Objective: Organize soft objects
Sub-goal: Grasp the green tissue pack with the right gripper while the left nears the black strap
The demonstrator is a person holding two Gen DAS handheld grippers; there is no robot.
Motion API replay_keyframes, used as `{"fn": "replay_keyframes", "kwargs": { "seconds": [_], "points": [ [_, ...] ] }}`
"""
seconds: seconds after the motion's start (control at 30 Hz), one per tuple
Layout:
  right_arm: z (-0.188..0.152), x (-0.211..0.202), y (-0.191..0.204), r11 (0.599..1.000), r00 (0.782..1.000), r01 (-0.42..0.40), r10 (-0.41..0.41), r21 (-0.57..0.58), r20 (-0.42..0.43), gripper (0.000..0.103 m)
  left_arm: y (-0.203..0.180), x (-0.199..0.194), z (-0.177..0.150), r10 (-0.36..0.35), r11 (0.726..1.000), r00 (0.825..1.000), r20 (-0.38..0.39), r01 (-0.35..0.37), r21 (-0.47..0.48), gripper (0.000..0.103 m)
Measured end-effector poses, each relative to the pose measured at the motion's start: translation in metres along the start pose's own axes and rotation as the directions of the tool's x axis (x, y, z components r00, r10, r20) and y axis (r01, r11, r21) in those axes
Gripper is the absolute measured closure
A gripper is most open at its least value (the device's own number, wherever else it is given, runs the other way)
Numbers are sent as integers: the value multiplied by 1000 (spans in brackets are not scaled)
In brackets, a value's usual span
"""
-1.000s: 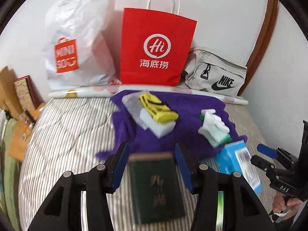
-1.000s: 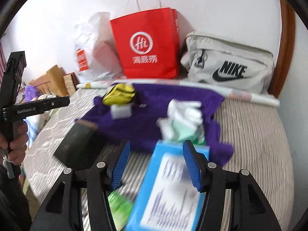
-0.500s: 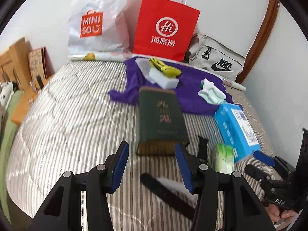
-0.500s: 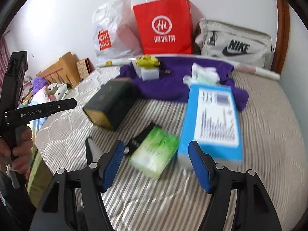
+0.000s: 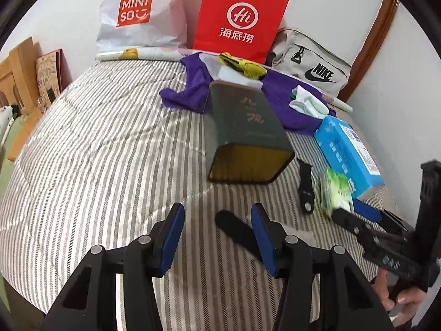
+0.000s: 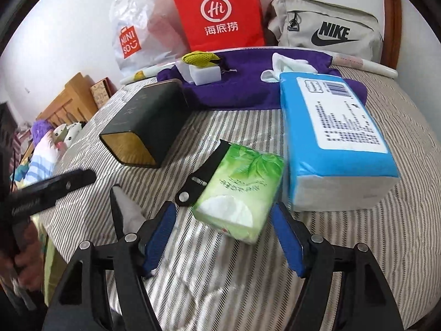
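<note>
A green tissue pack (image 6: 242, 190) lies on the striped bed just ahead of my open, empty right gripper (image 6: 224, 234); it also shows in the left wrist view (image 5: 336, 190). A big blue tissue pack (image 6: 333, 135) lies right of it. Farther back a purple cloth (image 6: 242, 88) carries a yellow mesh item (image 6: 199, 58) on a white sponge block (image 6: 205, 74) and white socks (image 6: 286, 64). My left gripper (image 5: 217, 234) is open and empty, above the bed near a black strap (image 5: 234, 227). The dark green box (image 5: 245, 129) lies ahead of it.
A red paper bag (image 5: 239, 16), a white Miniso bag (image 5: 135, 13) and a grey Nike bag (image 5: 311, 66) stand at the wall. A black watch strap (image 5: 306, 190) lies beside the green pack. Wooden furniture (image 5: 16, 74) and toys are left of the bed (image 5: 96, 151).
Both grippers have pulled back toward the near edge of the bed. The green box, once between the left fingers, now lies well ahead. The green tissue pack and black straps came into view.
</note>
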State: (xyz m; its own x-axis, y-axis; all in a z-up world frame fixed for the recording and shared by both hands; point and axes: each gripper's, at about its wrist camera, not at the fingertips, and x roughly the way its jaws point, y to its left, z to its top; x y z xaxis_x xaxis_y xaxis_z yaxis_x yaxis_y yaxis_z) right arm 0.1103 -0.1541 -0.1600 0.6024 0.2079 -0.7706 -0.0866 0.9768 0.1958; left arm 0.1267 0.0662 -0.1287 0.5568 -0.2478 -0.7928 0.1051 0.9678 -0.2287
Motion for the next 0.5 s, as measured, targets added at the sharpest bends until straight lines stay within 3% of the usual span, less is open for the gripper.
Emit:
{"fn": "replay_keyframes", "kwargs": {
  "seconds": [0.17,0.27,0.5],
  "points": [
    [1,8,7,997,996,65,-66,31,54,32,4,3,-12,-3,1000,1000,-22,3,3,55],
    [-2,17,9,991,989,133,-135,28,54,46,6,5,-15,-1,1000,1000,-31,0,-5,55],
    [-8,0,9,992,991,115,-110,-50,81,51,-8,5,-25,-45,999,997,-58,45,7,55]
  ]
}}
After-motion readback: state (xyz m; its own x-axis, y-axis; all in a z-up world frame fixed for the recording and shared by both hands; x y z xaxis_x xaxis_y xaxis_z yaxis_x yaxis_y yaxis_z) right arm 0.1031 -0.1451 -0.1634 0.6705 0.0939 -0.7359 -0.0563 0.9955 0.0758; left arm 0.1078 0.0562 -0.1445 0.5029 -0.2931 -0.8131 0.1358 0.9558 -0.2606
